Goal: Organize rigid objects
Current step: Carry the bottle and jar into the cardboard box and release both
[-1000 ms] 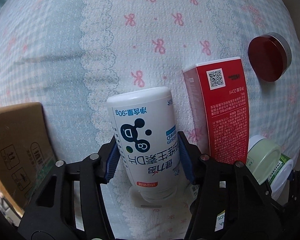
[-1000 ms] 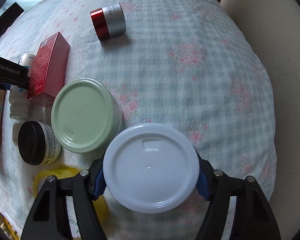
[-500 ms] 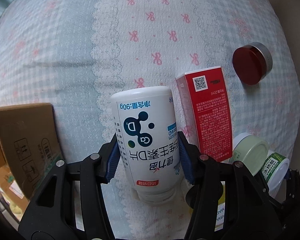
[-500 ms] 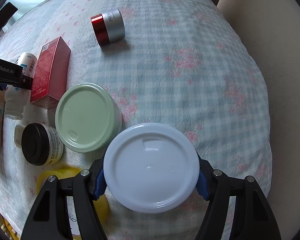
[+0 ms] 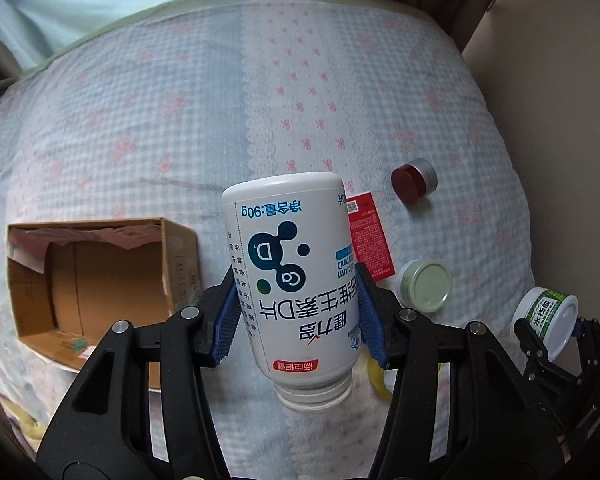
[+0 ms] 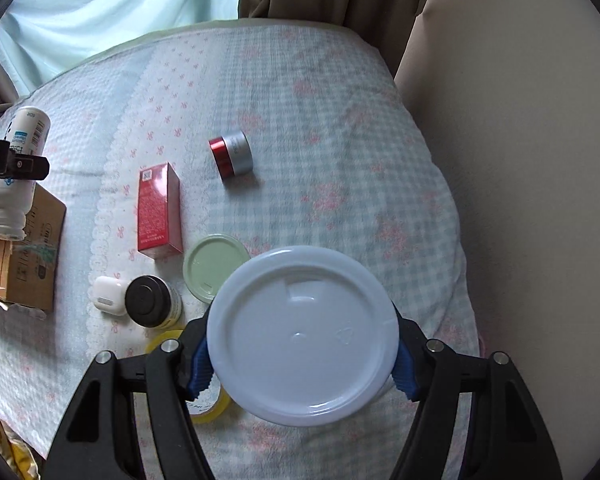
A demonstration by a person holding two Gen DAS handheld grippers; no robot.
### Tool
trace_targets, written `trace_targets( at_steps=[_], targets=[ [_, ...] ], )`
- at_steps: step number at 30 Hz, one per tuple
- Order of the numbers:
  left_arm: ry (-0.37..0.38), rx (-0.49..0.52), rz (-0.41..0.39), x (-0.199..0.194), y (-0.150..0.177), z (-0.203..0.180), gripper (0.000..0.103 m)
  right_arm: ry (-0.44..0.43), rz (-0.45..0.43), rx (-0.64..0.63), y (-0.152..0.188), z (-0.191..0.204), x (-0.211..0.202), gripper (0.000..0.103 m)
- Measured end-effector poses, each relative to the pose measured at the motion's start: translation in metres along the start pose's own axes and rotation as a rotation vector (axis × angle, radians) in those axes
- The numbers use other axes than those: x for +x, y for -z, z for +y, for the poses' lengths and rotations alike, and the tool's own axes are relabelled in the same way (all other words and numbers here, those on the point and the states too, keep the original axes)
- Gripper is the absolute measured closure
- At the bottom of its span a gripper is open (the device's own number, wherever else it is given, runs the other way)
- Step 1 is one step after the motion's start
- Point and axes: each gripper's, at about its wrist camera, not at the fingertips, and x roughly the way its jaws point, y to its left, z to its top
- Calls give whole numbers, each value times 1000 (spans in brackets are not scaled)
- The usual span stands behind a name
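Note:
My left gripper [image 5: 298,314] is shut on a white supplement bottle [image 5: 294,268] with blue print, held high above the bed with its cap toward me. The bottle also shows in the right wrist view [image 6: 18,168]. My right gripper [image 6: 300,354] is shut on a white round jar [image 6: 302,334], lifted above the bed; the left wrist view shows this jar [image 5: 548,322] with a green label. An open cardboard box [image 5: 88,276] sits on the bed to the left, below the bottle.
On the checked bedspread [image 6: 340,160] lie a red carton [image 6: 158,210], a red-and-silver jar [image 6: 232,154], a green-lidded jar [image 6: 214,266], a black-lidded jar [image 6: 150,300], a white earbud case [image 6: 108,294] and a yellow tape roll [image 6: 204,408]. A beige wall [image 6: 520,160] stands at the right.
Both grippers have risen well above the bed with their objects. The items below look smaller, and the box's open inside now shows in the left wrist view.

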Motion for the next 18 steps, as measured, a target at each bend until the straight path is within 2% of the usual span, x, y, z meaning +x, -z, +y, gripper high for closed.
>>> trace_targets(
  at_steps=[5, 8, 13, 18],
  targets=[
    [42, -12, -79, -61, 12, 40, 55, 5, -75, 10, -14, 19, -72, 37],
    [58, -7, -127, -98, 24, 74, 55, 3, -131, 6, -23, 44, -118, 37],
    [73, 10, -184, -145, 42, 143, 55, -30, -197, 16, -35, 106, -184, 37],
    [65, 34, -206, -169, 53, 218, 55, -73, -232, 30, -39, 182, -224, 37]
  ],
)
